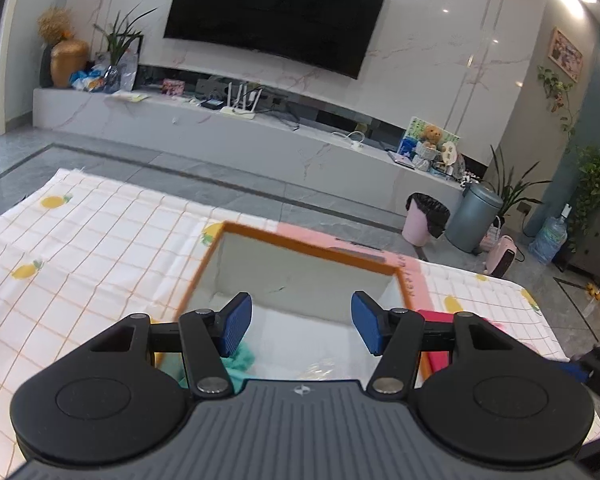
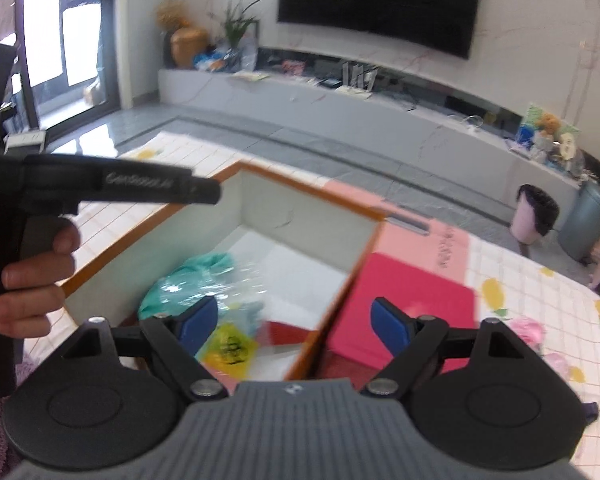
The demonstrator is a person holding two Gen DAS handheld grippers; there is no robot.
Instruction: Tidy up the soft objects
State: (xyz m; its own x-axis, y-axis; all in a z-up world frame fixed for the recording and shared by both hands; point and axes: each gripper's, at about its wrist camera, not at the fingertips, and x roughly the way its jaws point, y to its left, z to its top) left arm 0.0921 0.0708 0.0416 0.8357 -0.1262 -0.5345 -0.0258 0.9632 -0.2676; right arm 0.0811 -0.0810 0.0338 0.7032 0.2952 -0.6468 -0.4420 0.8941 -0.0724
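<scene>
Since the soft stuff belongs together, teal bag (image 2: pixel 188 284) and yellow packet (image 2: pixel 230 348) sit bunched at 7 o'clock inside the orange-rimmed box (image 2: pixel 308 196). Right hand-held gripper (image 2: pixel 290 326) spread wide, empty, straddling the rim; left hand-held gripper (image 1: pixel 300 326) likewise open, gripping nothing.

An orange-rimmed white box (image 2: pixel 300 216) stands open on the counter; inside lie a crumpled teal bag (image 2: pixel 188 280), a yellow packet (image 2: pixel 228 348) and a red piece (image 2: pixel 288 330).
</scene>
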